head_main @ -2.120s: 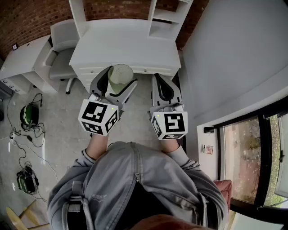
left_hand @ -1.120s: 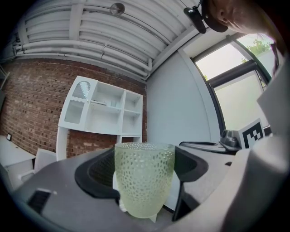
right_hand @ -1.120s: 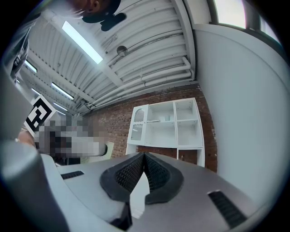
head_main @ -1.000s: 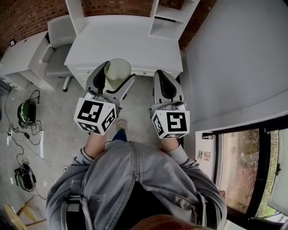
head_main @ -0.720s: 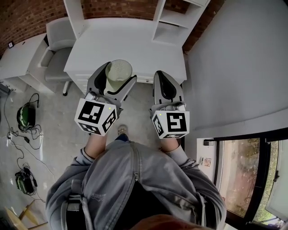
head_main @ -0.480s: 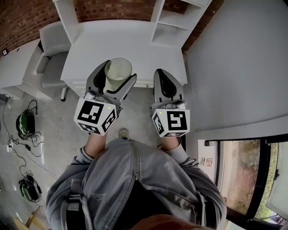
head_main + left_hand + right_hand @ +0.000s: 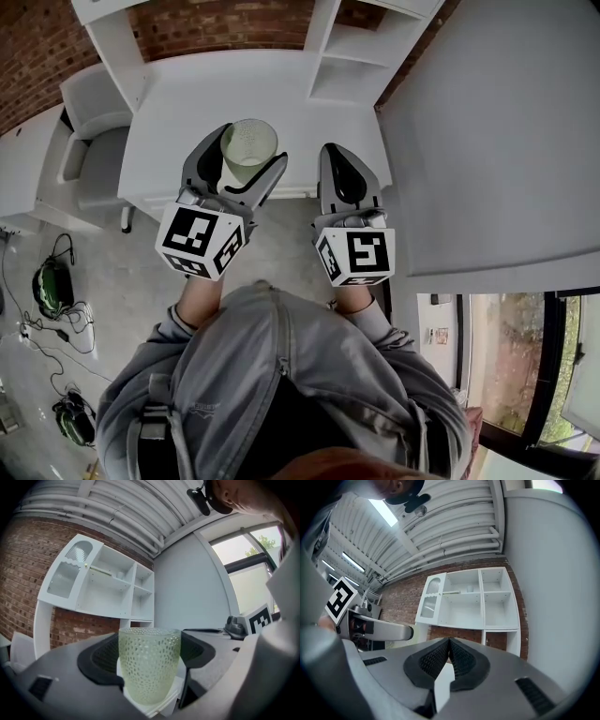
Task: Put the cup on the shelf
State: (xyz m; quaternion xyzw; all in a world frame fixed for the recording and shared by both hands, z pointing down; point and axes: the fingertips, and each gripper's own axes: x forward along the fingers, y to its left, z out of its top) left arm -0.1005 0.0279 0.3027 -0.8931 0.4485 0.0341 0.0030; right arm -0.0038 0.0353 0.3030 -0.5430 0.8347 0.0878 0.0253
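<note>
Pale green dimpled glass cup (image 7: pixel 249 142) clamped by left gripper (image 7: pixel 248 157) over front edge of white desk (image 7: pixel 187 94), right gripper (image 7: pixel 339 156) closed, empty.

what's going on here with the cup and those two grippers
A person holds a gripper in each hand. The left gripper is shut on a pale green cup, held upright in front of a white desk. The right gripper is shut and empty. The cup is not yet on the shelf.
</note>
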